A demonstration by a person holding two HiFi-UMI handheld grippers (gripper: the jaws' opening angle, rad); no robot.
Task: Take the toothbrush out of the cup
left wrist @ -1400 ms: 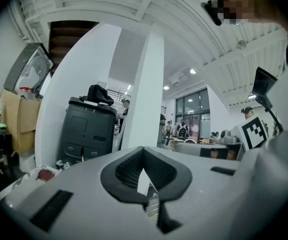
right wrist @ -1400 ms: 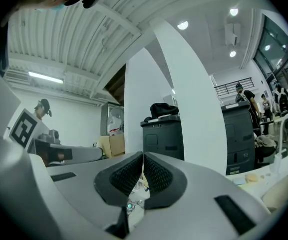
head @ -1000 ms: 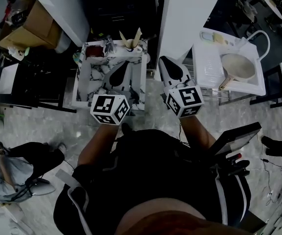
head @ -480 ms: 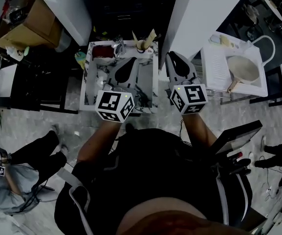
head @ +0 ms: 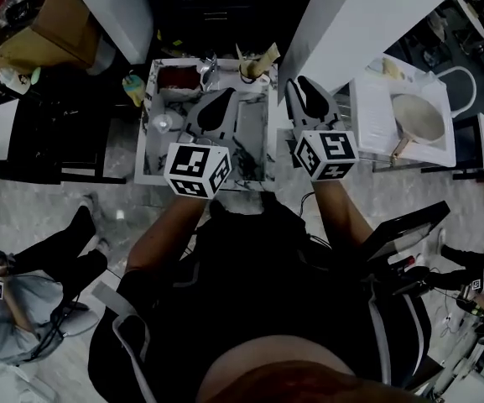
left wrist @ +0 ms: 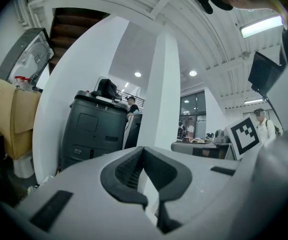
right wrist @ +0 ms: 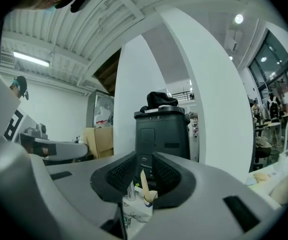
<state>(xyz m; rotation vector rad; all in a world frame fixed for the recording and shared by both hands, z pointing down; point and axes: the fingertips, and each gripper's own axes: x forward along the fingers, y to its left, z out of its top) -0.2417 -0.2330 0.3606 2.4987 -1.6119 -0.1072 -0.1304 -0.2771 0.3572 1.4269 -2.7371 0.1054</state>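
Empty right hand-held gripper [head: 299, 86], jaws just opening, faces the far cup [head: 253, 75]; a clumsy reach could topple it, missing the toothbrush [head: 268, 55]; left hand-held gripper [head: 222, 101] closed.

**Dim up top, brighter at the grippers**

We're looking down through a dark, underexposed head view, with shadow swallowing its lower half. Both gripper views are brighter, lit by ceiling strip lights [left wrist: 266, 26]. Their edges bulge into black fisheye corners, and the left gripper [left wrist: 143, 156] sits soft up close.

The basin [head: 143, 141] looks smooth veined marble, the toothbrush [right wrist: 144, 184] pale wood, the box [head: 57, 25] matt cardboard.
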